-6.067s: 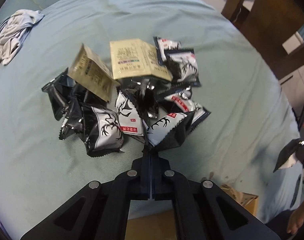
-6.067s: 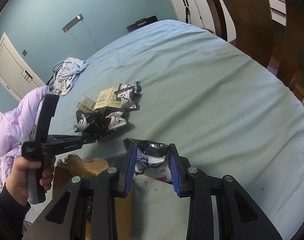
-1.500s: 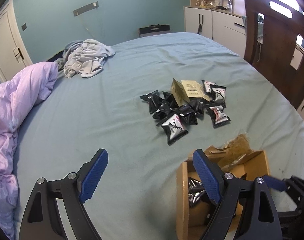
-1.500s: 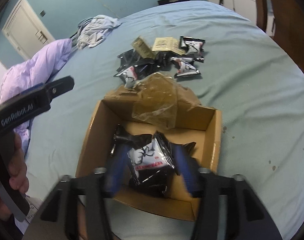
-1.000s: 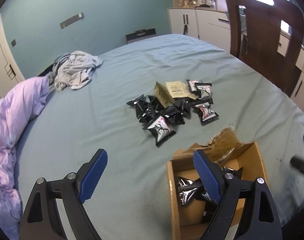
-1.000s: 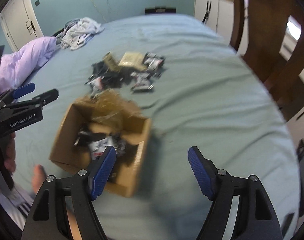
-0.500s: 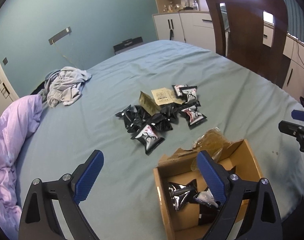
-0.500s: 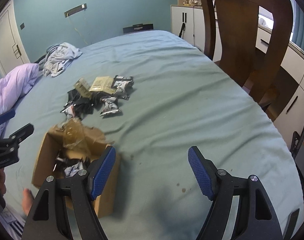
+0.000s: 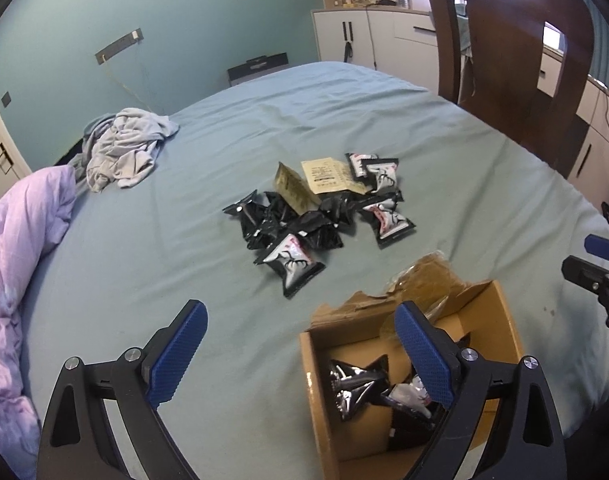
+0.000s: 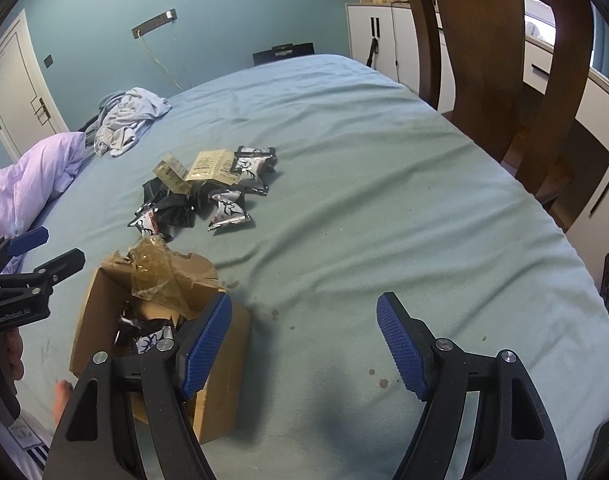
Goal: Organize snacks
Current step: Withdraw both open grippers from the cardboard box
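Some snacks packed, most of the pile left on the bed.

A few packets lie in my cardboard box (image 9: pixel 504 312) at the near edge of the bed (image 9: pixel 444 128); the snack pile (image 9: pixel 316 216) waits toward the middle, well apart from my fingers. My left gripper (image 9: pixel 300 344) and right gripper (image 10: pixel 304 340) are both spread wide and empty.

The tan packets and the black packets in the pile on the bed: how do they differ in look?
The tan packets are flat, matte and covered in small print; the black packets are puffy, glossy and carry a white panel with an antler drawing. The tan ones are few, at the pile's far edge; the black ones are many. Both lie loose on the bed, outside the cardboard box.
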The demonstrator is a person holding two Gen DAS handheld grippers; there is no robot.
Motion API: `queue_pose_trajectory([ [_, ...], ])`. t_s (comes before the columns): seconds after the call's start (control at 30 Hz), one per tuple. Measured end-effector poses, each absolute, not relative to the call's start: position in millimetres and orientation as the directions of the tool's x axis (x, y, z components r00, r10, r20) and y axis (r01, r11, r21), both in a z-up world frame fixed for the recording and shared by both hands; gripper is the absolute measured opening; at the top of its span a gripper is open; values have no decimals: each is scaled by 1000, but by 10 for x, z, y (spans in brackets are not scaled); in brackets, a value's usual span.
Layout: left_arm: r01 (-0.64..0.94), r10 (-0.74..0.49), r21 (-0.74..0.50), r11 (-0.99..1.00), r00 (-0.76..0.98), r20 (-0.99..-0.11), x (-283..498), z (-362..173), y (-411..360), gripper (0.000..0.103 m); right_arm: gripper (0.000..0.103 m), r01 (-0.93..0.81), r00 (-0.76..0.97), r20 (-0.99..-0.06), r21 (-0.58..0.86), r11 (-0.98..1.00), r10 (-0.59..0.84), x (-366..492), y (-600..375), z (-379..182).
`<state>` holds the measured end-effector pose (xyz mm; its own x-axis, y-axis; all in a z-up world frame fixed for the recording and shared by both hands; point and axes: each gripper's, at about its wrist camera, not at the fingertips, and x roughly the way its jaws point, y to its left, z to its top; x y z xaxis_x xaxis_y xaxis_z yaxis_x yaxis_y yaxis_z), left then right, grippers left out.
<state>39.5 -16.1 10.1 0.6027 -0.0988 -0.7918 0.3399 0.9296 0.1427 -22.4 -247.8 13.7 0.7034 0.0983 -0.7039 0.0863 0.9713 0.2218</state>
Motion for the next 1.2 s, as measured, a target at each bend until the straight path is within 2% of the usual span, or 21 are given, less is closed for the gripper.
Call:
queue_pose_trajectory([
  [0.2,317,-149,42,948,554,-819,442,130,-43,96,74,61,713,-691,231,971,120,-261,-2441,145],
  [0.53,307,-131,62,950,569,-812,454,156,-62,96,74,32,720,-684,202,979,118,-186,-2404,165],
  [0.97,332,-126,92,939,579,-805,455,191,-163,96,74,14,727,-668,247,969,160,246,-2448,116],
  [1.2,355,-157,66,933,562,-812,485,179,-210,96,74,-61,689,-676,303,951,260,623,-2427,25],
])
